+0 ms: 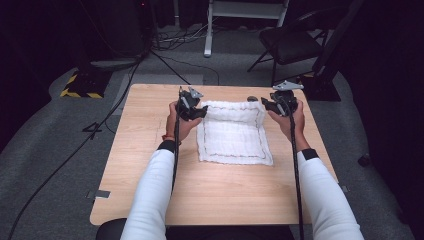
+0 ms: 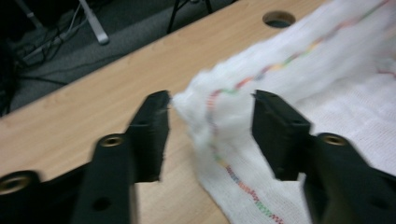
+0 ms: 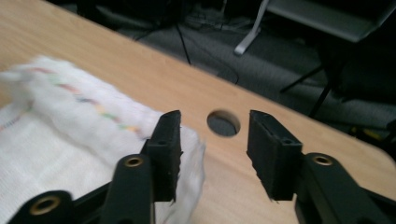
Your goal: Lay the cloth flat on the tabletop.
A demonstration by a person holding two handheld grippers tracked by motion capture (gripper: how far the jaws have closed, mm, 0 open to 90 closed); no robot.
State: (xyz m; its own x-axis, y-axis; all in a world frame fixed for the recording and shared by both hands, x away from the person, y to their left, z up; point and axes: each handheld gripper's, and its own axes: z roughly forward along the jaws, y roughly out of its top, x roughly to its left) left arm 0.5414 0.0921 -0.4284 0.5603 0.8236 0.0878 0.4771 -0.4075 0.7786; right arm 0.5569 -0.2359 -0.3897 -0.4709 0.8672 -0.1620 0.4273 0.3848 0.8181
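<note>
Sleeved forearms reach in from the near edge of the wooden table (image 1: 150, 200), a gripper in each of my hands.

Both pairs of jaws gape, gripping nothing: my left gripper (image 1: 192, 107) and right gripper (image 1: 280, 103) flank the far corners of the folded white cloth (image 1: 232, 137) lying mid-table, its far edge doubled over beside the table's round hole (image 3: 223, 122).

The right gripper (image 3: 214, 135) is hovering with its black jaws standing apart, nothing between them. Its left jaw is sitting against the corner of a white cloth (image 3: 60, 135) with multicoloured stitching, lying on the wooden table (image 3: 140, 74) near a round hole (image 3: 223, 123).
</note>
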